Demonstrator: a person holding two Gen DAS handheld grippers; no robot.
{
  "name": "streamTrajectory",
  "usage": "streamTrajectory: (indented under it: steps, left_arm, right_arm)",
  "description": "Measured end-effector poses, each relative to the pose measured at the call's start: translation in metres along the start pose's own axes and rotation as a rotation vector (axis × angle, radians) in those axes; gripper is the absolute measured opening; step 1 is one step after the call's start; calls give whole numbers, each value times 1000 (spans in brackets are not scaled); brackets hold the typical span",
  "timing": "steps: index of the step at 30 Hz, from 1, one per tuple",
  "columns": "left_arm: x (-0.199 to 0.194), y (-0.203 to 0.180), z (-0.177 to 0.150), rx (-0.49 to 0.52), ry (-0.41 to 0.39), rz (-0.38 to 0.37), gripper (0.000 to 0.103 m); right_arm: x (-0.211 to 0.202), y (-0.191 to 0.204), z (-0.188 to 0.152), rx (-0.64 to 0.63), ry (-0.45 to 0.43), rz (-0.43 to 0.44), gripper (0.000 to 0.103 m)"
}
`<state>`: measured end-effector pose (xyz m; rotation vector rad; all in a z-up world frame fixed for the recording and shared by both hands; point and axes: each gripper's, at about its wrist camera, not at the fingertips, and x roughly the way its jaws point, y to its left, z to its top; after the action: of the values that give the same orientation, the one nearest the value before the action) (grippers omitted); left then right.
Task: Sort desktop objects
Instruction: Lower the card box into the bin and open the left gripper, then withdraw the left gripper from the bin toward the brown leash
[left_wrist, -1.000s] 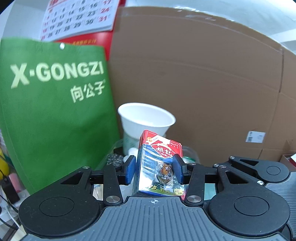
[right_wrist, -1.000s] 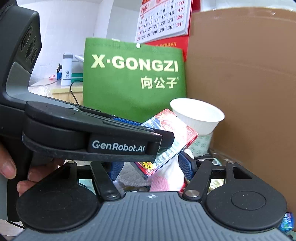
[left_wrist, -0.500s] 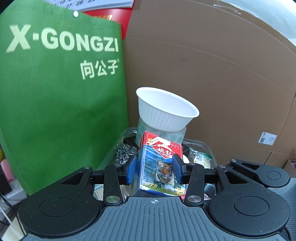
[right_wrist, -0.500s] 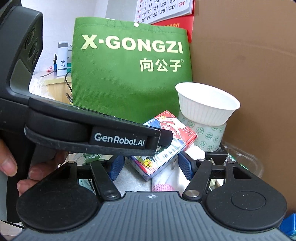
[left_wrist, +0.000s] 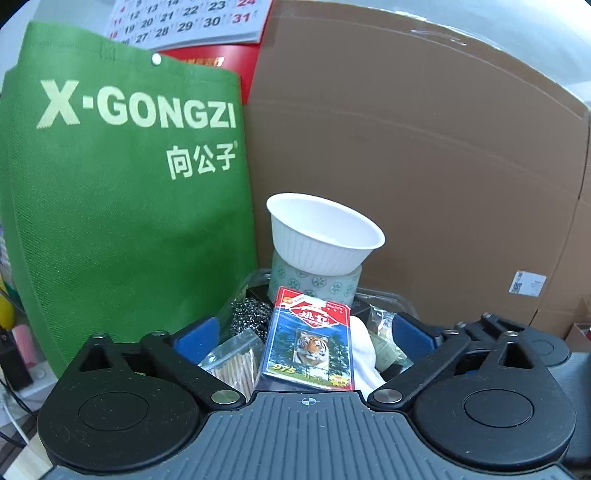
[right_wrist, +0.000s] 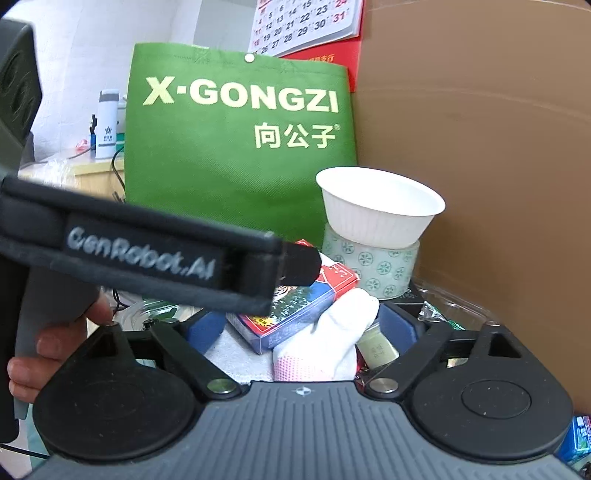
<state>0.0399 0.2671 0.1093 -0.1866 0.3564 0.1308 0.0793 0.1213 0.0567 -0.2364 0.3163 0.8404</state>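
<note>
A card box (left_wrist: 308, 343) with a tiger picture and a red top lies tilted on a white glove (left_wrist: 364, 354) in a clear plastic container (left_wrist: 384, 295). My left gripper (left_wrist: 303, 332) is opening. Its blue pads (left_wrist: 197, 338) stand wide on either side of the box and do not touch it. In the right wrist view the card box (right_wrist: 295, 310) leans on the glove (right_wrist: 332, 332). My right gripper (right_wrist: 301, 325) is also opening, with box and glove between its pads, unpressed. The left gripper's black body (right_wrist: 166, 254) crosses that view.
A white bowl (left_wrist: 321, 236) sits on a green-patterned roll (left_wrist: 317, 284) at the container's back. A steel scourer (left_wrist: 249, 314) and a toothpick bag (left_wrist: 236, 365) lie beside the box. A green bag (left_wrist: 122, 184) and a cardboard sheet (left_wrist: 424, 166) stand behind. A person's fingers (right_wrist: 22, 369) grip the left handle.
The left gripper's jaws have sprung wide and let go of the card box, which now rests on the glove. The right gripper's jaws have widened too.
</note>
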Motion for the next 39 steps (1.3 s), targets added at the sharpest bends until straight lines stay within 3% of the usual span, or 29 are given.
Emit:
streamTrajectory:
  steps: [6, 19, 33, 39]
  left_arm:
    - [-4, -11, -8, 37, 23, -7, 103]
    - [-19, -37, -17, 10, 71, -28, 103]
    - [-40, -98, -36, 35, 103, -83, 103]
    - [-50, -130, -50, 50, 121, -130, 103]
  right_arm:
    - [-9, -3, -4, 19, 0, -27, 99]
    - [-42, -14, -12, 64, -20, -34, 102]
    - [-104, -40, -38, 142, -25, -79, 102]
    - [-138, -47, -56, 178, -3, -142, 102]
